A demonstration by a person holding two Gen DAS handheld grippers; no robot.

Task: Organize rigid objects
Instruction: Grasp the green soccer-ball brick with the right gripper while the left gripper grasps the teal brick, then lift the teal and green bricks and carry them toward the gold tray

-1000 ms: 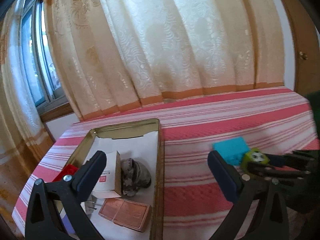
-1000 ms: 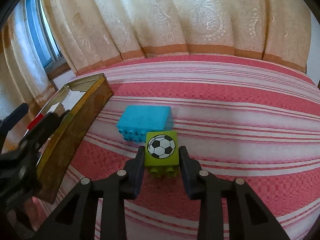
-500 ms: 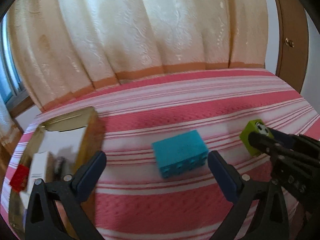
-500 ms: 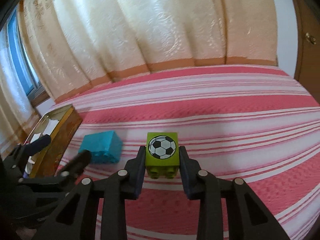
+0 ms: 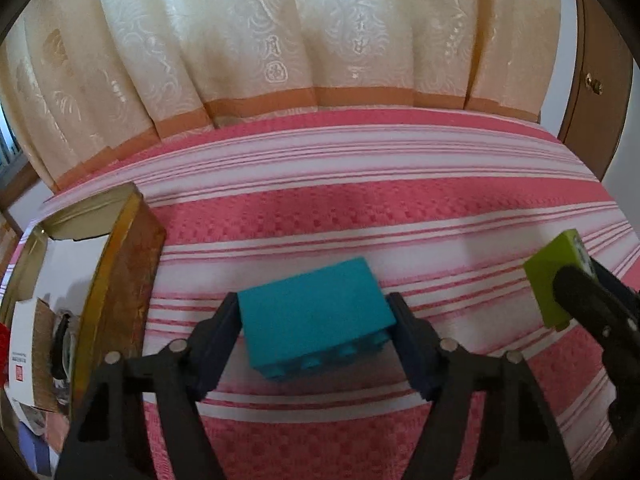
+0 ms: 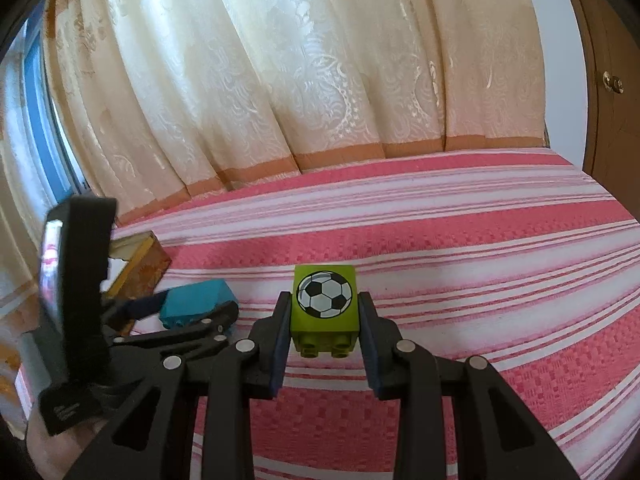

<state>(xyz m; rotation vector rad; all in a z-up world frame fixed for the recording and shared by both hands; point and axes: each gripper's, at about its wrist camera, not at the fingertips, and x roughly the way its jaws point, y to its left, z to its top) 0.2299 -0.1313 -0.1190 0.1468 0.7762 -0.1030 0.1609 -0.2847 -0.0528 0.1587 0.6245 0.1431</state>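
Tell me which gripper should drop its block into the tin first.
Left. The left gripper is closed on the blue block and the gold tin sits right beside it. The right gripper, holding the green soccer block, is farther away, with the left one in between.

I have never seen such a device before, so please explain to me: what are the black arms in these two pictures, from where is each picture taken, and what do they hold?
The black arms are hand-held grippers, one in each of a person's hands; no robot is here. Each gripper carries a camera looking forward along its two fingers.

In the left camera's picture, the left gripper is shut on a blue toy block. In the right camera's picture, the right gripper is shut on a green block with a football picture.

Below is a bed with a pink striped cover. On it, at the left, stands an open metal tin with small things inside. Behind hangs a cream curtain.
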